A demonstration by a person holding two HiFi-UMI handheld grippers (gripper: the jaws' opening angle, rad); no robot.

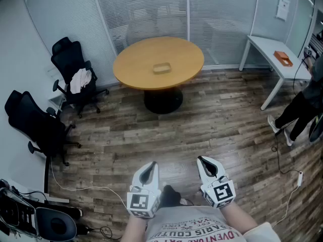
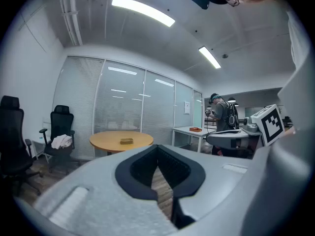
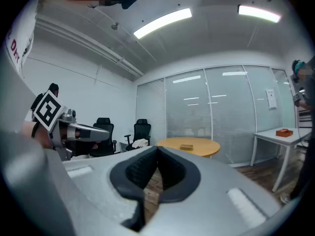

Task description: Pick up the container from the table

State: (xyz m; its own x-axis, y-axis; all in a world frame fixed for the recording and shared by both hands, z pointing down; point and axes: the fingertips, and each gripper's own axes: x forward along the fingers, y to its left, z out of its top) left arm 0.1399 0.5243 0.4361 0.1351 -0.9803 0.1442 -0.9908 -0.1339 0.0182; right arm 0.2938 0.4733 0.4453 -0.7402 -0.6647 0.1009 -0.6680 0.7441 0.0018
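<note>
The container [image 1: 161, 68] is sitting near the middle of the round wooden table [image 1: 132, 64], well apart from you across the plank floor [image 1: 202, 120]. You are holding the left gripper [image 1: 150, 167] and the right gripper [image 1: 203, 161] side by side close to your body, both pointing roughly toward the table. Each gripper's jaws are pressing together at the tips, with nothing between them. The container is looking like a shallow tan tray, perhaps, though it is too small to tell.

Left gripper [image 1: 150, 166] and right gripper [image 1: 203, 160] side by side, level — jaws together
</note>
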